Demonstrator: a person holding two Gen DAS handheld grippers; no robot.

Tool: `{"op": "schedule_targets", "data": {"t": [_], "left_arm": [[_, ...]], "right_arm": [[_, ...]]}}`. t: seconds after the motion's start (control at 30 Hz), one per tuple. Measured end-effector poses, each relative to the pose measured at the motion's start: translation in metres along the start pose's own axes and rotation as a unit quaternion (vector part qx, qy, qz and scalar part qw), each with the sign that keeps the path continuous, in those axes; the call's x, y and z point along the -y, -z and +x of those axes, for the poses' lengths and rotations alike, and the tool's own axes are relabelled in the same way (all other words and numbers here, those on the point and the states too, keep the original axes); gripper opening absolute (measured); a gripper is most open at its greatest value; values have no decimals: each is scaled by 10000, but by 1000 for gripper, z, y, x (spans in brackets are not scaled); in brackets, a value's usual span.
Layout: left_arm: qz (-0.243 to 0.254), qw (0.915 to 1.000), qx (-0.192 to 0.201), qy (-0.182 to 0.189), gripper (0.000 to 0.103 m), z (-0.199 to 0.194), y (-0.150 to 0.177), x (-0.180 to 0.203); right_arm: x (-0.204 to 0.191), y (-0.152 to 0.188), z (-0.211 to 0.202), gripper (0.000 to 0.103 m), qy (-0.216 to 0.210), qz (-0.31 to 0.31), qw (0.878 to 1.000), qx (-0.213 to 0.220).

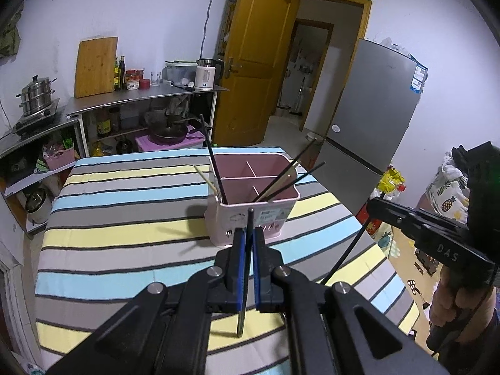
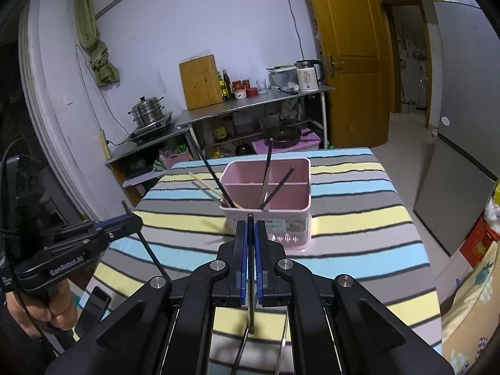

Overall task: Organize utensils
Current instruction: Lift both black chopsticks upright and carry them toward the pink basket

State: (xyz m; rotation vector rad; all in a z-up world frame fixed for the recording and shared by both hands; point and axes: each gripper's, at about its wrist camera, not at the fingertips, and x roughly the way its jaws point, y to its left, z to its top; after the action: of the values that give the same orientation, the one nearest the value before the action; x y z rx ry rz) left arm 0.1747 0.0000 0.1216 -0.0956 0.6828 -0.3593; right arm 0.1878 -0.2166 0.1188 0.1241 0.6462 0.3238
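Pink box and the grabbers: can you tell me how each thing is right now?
Pink plastic utensil holder: upright on the striped tablecloth, several chopsticks leaning inside.
Left gripper: shut on a thin black chopstick.
Right gripper: shut on a dark chopstick.
Yellow wooden door: open.
Grey fridge: doors closed.

Right claw [image 2: 251,234] clamped on a dark chopstick [image 2: 251,281] — pink utensil caddy [image 2: 287,218] just beyond, on striped tablecloth [image 2: 359,218].
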Motion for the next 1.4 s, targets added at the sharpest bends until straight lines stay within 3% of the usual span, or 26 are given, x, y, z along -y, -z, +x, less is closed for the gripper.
{"op": "schedule_targets", "data": {"t": [0.6,1.0,1.4], "left_arm": [[11,9999,-104,-125,5,-27,21,10],[-82,9999,48,35,5,-23,-8,13],[31,9989,461,80,5,-24,-66,21]], "right_arm": [[-4,20,-37,4,83,-124,9999,50],[-4,-4,-36,4,32,-28,9993,380],[-10,-54,-36,4,-101,27,9958,907]]}}
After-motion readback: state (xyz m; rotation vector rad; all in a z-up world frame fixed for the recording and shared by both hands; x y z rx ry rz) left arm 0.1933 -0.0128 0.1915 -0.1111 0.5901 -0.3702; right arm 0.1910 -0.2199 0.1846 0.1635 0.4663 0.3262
